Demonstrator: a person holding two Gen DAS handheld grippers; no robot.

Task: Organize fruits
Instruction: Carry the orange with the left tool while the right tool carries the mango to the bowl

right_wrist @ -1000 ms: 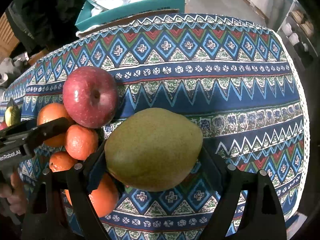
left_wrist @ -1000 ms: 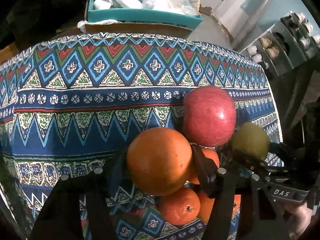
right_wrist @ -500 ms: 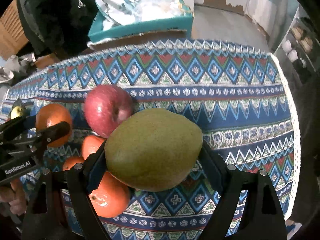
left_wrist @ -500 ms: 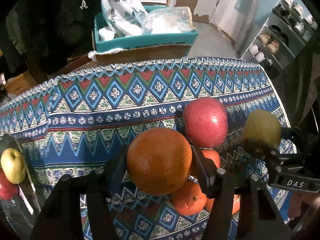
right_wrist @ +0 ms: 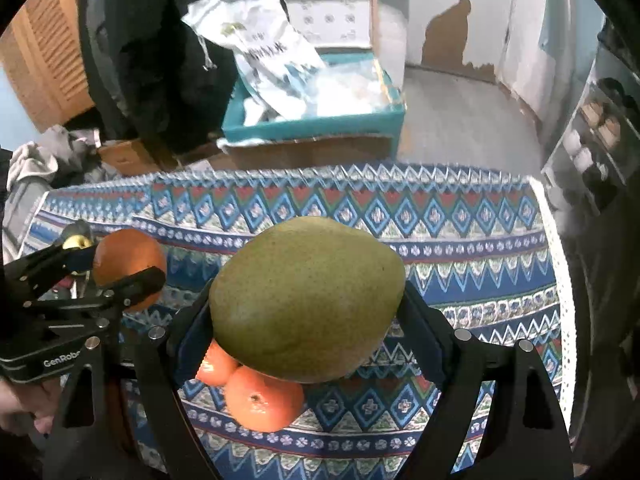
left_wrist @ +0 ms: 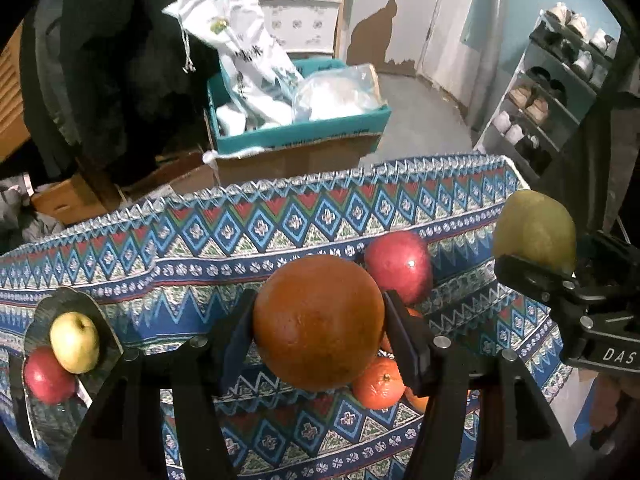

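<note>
My left gripper (left_wrist: 318,322) is shut on a large orange (left_wrist: 318,320) and holds it above the patterned tablecloth (left_wrist: 240,240). My right gripper (right_wrist: 308,304) is shut on a green mango (right_wrist: 308,300), also lifted; the mango shows at the right of the left wrist view (left_wrist: 534,232). A red apple (left_wrist: 398,266) and small tangerines (left_wrist: 378,382) lie on the cloth beneath. A dark plate (left_wrist: 108,328) at the left holds a yellow apple (left_wrist: 75,342) and a red apple (left_wrist: 48,376). The held orange shows in the right wrist view (right_wrist: 130,266).
A teal box (left_wrist: 304,136) with plastic bags sits on cardboard boxes behind the table. A shoe rack (left_wrist: 552,92) stands at the right. Dark clothing hangs at the back left. The table's right edge (right_wrist: 560,280) is close to the mango.
Both grippers have risen and pulled back with their fruit; the table looks smaller and farther. The plate with two apples has come into the left wrist view.
</note>
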